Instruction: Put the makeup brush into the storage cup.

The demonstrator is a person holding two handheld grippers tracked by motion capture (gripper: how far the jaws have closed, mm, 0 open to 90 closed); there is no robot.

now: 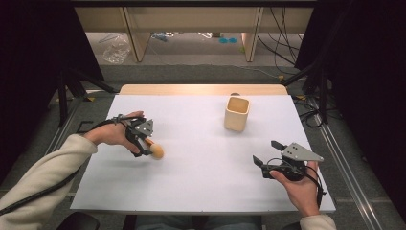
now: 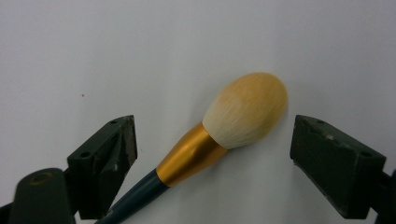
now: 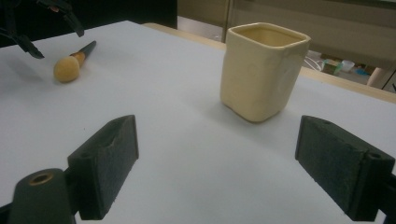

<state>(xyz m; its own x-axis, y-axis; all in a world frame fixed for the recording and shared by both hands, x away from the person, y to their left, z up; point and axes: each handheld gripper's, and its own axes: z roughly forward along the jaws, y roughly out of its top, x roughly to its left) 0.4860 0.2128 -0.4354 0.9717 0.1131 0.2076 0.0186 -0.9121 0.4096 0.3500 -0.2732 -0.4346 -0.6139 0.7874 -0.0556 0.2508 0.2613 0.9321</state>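
A makeup brush [image 1: 155, 151] with a tan fluffy head, gold ferrule and dark handle lies flat on the white table [image 1: 201, 163] at the left. My left gripper [image 1: 143, 146] hovers over it, open. In the left gripper view the brush [image 2: 243, 112] lies between the two spread jaws of that gripper [image 2: 215, 126], and neither pad touches it. A cream square cup [image 1: 237, 114] stands upright at the back right. My right gripper [image 1: 265, 151] is held open and empty near the front right. It faces the cup [image 3: 261, 70], with the brush [image 3: 67, 67] far off to its left.
A wooden strip [image 1: 201, 89] borders the table's far edge. Beyond it on the floor are a clear plastic bag [image 1: 116, 49], cables [image 1: 282, 43] and wooden furniture legs [image 1: 136, 38]. Dark curtains and stand legs [image 1: 72, 88] flank both sides.
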